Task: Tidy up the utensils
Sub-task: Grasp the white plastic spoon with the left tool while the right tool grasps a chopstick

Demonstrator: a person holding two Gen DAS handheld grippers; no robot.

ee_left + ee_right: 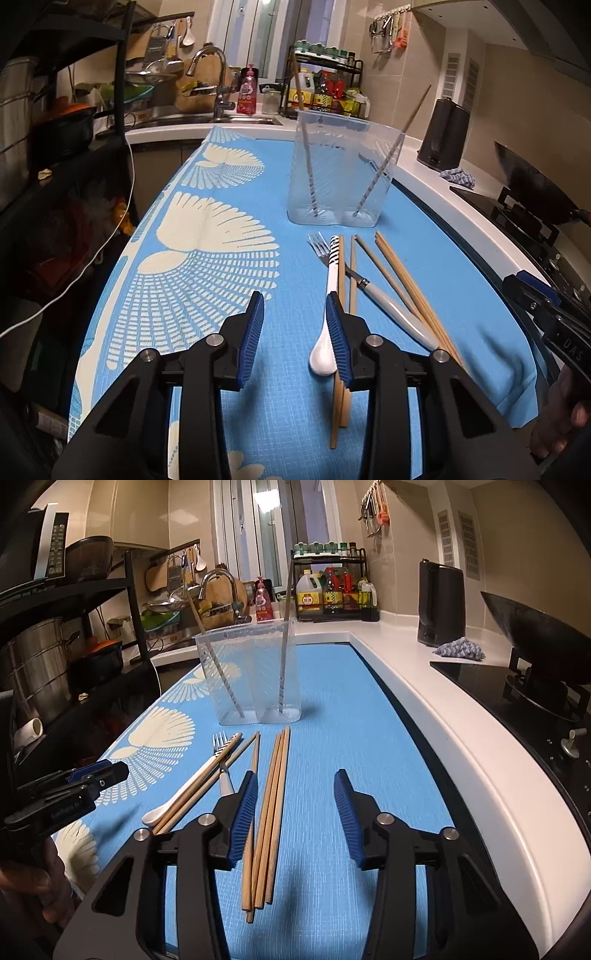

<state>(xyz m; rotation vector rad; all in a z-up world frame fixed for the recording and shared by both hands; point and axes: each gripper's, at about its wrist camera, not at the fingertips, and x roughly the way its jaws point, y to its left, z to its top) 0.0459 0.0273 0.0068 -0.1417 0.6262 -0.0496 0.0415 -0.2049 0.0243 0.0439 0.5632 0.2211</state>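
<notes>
A clear plastic holder (341,170) (251,675) stands on the blue cloth with two chopsticks leaning in it. In front of it lie a white spoon with a striped handle (330,295) (184,790), a fork with a pale handle (376,295) (221,753) and several wooden chopsticks (406,288) (273,812). My left gripper (295,306) is open and empty, just left of the spoon. My right gripper (295,790) is open and empty, with the chopsticks running beside its left finger.
The blue patterned cloth (221,258) covers the counter. A sink and tap (218,85) sit at the back, with a spice rack (332,587). A black kettle (439,602), a blue rag (460,648) and a wok on the hob (535,638) are at right.
</notes>
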